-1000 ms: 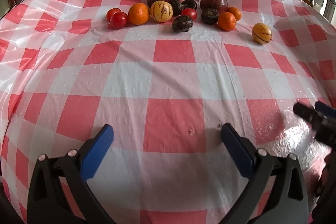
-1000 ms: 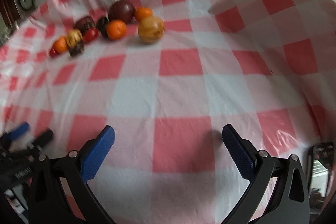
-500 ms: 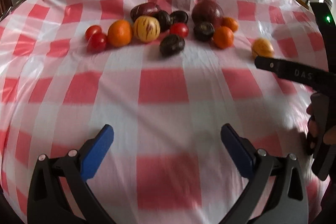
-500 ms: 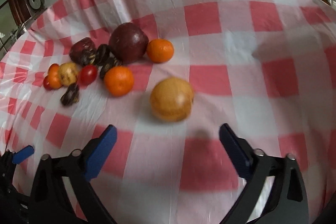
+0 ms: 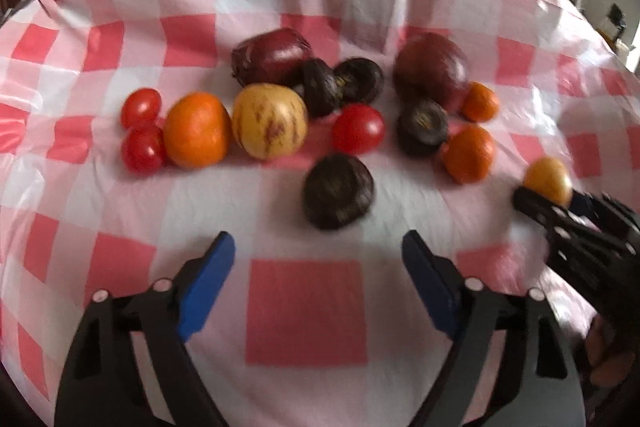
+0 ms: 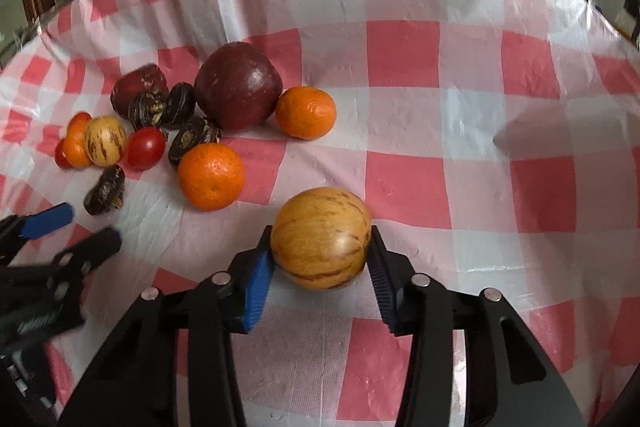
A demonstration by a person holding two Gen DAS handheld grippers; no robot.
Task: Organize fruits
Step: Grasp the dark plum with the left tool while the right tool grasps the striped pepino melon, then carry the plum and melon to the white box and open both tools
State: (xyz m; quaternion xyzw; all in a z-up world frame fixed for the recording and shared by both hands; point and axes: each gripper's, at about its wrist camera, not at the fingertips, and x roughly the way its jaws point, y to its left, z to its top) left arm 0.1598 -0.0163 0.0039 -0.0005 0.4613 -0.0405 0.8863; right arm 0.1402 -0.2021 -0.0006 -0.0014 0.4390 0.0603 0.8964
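My right gripper (image 6: 320, 259) is shut on a yellow striped melon (image 6: 320, 237) that rests on the red-checked tablecloth (image 6: 440, 131); it also shows in the left wrist view (image 5: 547, 181). My left gripper (image 5: 318, 269) is open and empty, just short of a dark wrinkled passion fruit (image 5: 338, 191). Behind it lie a second striped melon (image 5: 269, 121), an orange (image 5: 197, 129), cherry tomatoes (image 5: 142, 135), a red tomato (image 5: 358, 129), two dark red fruits (image 5: 432, 69), more passion fruits (image 5: 422, 127) and two small oranges (image 5: 467, 154).
The fruit cluster lies left of the right gripper in its view, with an orange (image 6: 211, 175) nearest. The left gripper (image 6: 52, 227) shows at that view's left edge. The cloth's far edge curves behind the fruits.
Both grippers have moved forward toward the fruits. The right gripper has reached the lone striped melon and closed on it. The left gripper stays open.
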